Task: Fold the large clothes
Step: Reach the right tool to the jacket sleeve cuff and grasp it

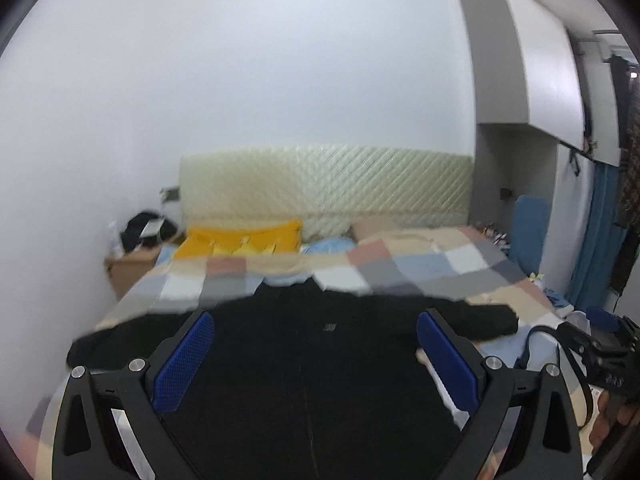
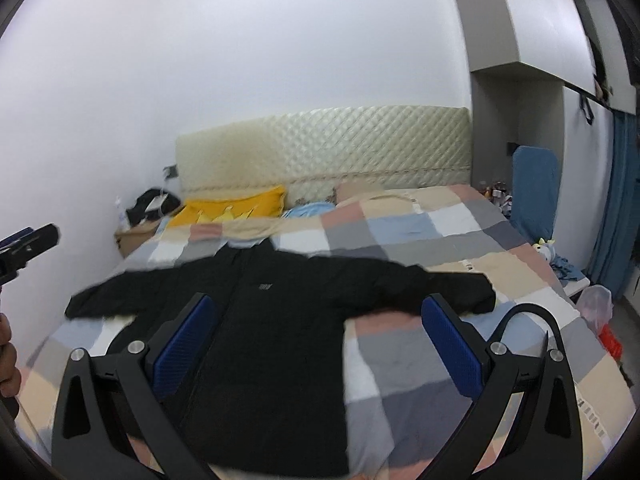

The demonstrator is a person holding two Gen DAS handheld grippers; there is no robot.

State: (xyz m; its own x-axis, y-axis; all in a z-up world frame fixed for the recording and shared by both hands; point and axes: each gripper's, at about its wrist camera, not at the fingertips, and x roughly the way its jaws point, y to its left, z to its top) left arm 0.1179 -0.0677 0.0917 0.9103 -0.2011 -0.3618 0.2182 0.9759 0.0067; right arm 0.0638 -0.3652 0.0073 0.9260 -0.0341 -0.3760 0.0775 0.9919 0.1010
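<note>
A large black jacket (image 1: 312,360) lies flat, front up, on the bed with both sleeves spread out to the sides; it also shows in the right wrist view (image 2: 272,320). My left gripper (image 1: 316,328) is open and empty, hovering above the jacket's lower middle. My right gripper (image 2: 318,312) is open and empty, above the jacket's right side near the right sleeve (image 2: 440,284). The right gripper's body shows at the right edge of the left wrist view (image 1: 600,352), and the left gripper's at the left edge of the right wrist view (image 2: 24,248).
The bed has a checked quilt (image 2: 440,232), a yellow pillow (image 2: 236,208) and a cream padded headboard (image 2: 324,152). A bedside box with a black bag (image 2: 152,204) stands at the left wall. A blue chair (image 2: 534,188), a curtain and clutter stand at the right.
</note>
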